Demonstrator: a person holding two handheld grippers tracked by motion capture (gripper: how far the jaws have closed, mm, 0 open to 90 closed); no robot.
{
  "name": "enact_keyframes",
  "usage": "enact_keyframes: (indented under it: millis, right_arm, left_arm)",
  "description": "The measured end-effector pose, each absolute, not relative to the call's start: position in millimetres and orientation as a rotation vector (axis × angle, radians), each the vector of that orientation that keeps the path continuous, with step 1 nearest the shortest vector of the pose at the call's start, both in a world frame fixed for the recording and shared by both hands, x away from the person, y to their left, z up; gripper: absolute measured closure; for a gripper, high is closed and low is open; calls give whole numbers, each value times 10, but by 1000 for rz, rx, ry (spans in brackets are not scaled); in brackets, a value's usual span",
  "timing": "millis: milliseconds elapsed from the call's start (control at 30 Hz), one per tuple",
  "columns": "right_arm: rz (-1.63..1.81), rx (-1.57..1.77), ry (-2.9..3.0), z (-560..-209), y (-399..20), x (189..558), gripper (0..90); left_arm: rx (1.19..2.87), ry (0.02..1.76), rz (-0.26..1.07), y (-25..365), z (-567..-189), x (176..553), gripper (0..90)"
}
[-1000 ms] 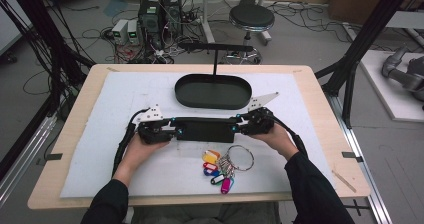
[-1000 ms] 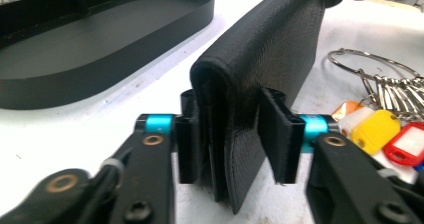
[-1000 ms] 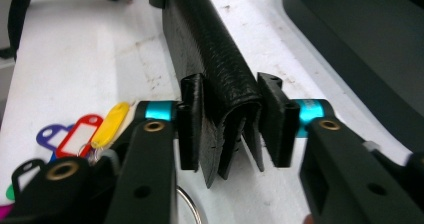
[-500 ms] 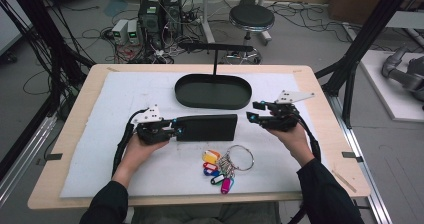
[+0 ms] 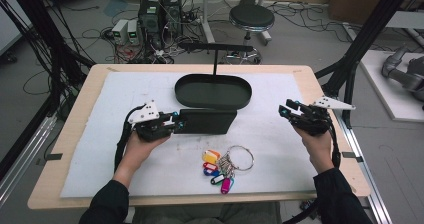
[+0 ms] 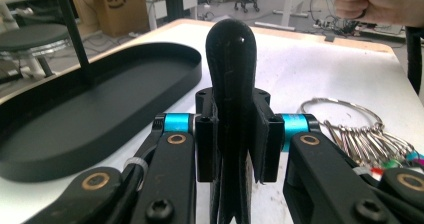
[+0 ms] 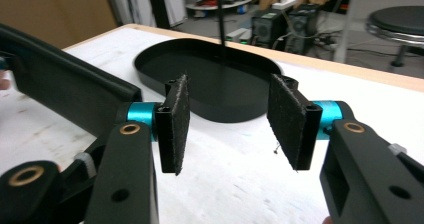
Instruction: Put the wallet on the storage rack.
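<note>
A flat black case (image 5: 207,121) lies lengthwise on the white mat just in front of the black oval tray (image 5: 212,103). My left gripper (image 5: 176,124) is shut on the case's left end. Its jaws have just been closing, and the case (image 6: 231,59) stands edge-on between the pads. My right gripper (image 5: 286,109) hovers near the table's right edge, well apart from the case. It is open and holds nothing, though its jaws have just been closing a little. Between its pads (image 7: 177,119) I look at the tray (image 7: 215,84) and the case (image 7: 65,94).
A thin T-shaped stand (image 5: 215,59) rises from the back of the tray. A key ring with several coloured tags (image 5: 222,166) lies on the mat near the front edge, between my hands. The mat (image 5: 125,164) covers most of the wooden table.
My right gripper has let go of the case's right end and swung out to the right side of the table. The left gripper keeps its hold on the case, slightly lifted.
</note>
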State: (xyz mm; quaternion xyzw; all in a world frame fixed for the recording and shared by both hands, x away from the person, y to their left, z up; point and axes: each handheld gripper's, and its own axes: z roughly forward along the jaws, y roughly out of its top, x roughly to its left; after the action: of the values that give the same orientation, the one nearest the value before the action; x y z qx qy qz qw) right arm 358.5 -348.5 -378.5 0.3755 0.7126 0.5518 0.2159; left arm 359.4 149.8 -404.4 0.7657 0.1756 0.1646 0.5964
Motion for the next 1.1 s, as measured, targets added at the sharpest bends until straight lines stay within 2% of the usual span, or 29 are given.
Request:
enact_keyframes:
  millis: [433,1100]
  right_arm:
    - [1509,1071,1927,-3818,-3590,3563,560]
    - [1512,1096,1898,-3849,-3659,3557,586]
  left_arm:
    - [1685,375,458,1396,-3868,3666,760]
    - [1588,478,556,1157,-3851,4239,760]
